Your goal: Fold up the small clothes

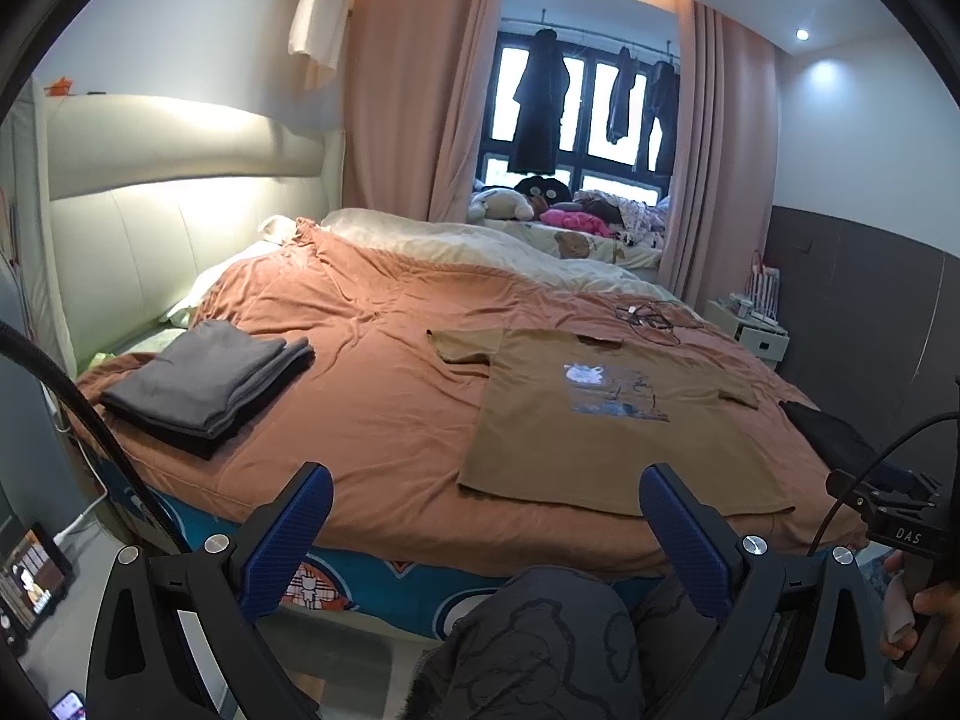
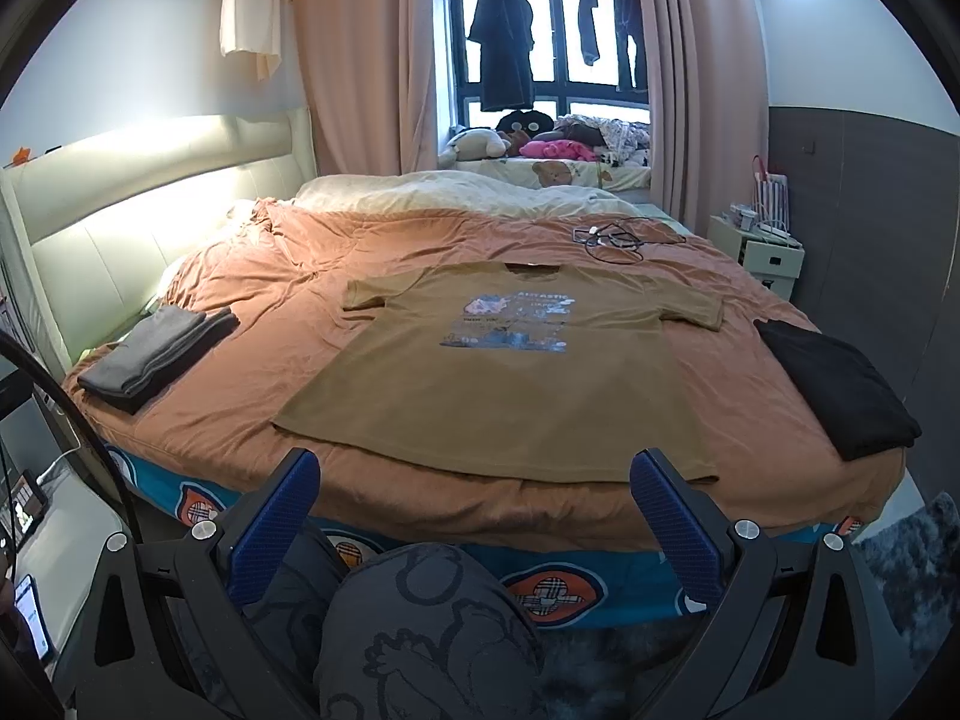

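Brown T-shirt (image 2: 504,378): spread flat, print side up, on the orange bedspread (image 2: 252,420); hem just inside the bed's near edge, collar toward the far side, both sleeves laid out.
Print: blue and white graphic on the chest; lettering too small to read.
Grey folded stack (image 1: 207,387): near the bed's near-left corner, well apart from the shirt.
Black folded garment (image 2: 837,387): near the bed's right edge, just beside the shirt's right sleeve; whether they touch, cannot tell.
Cables (image 2: 612,237): loose tangle toward the bed's far-right corner, beyond the collar.
Left gripper (image 1: 486,516): blue-padded fingers spread wide, nothing between them; held off the bed before its near edge, in front of the shirt's lower left corner.
Right gripper (image 2: 474,498): fingers wide apart, holding nothing; also off the bed, facing the shirt's hem.
Person: knees in dark patterned trousers (image 2: 420,624) below both grippers; a hand (image 1: 924,618) grips the right tool's handle at the left view's right edge.
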A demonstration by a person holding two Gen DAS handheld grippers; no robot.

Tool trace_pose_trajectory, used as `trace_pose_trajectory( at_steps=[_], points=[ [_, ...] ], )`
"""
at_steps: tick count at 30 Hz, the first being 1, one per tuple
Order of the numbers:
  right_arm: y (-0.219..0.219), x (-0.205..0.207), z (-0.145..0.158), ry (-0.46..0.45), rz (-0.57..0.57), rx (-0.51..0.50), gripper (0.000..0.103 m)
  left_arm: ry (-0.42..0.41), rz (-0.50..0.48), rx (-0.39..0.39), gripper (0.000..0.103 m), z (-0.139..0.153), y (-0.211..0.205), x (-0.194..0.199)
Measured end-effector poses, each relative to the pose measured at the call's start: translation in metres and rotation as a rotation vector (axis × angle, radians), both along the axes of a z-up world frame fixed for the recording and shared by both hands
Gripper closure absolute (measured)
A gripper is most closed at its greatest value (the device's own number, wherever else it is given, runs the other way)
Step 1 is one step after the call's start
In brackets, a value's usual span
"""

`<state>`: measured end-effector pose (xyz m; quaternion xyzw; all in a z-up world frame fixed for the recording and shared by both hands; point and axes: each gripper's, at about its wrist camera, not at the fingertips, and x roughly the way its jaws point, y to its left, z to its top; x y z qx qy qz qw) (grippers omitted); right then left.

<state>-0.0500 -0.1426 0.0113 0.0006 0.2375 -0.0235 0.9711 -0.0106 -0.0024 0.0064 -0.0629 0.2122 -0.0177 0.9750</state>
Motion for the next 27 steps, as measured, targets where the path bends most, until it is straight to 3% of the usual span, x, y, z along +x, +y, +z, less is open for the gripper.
trace_pose_trajectory(
  at_steps=[18,27],
  points=[
    [-0.004,0.064,0.003,0.064,-0.030,-0.007,0.000,0.037,0.040,-0.020,0.000,-0.003,0.012,0.048],
    [0.001,0.116,0.009,0.063,-0.044,-0.009,0.000,0.061,0.059,-0.037,0.000,-0.004,0.017,0.099]
  ],
)
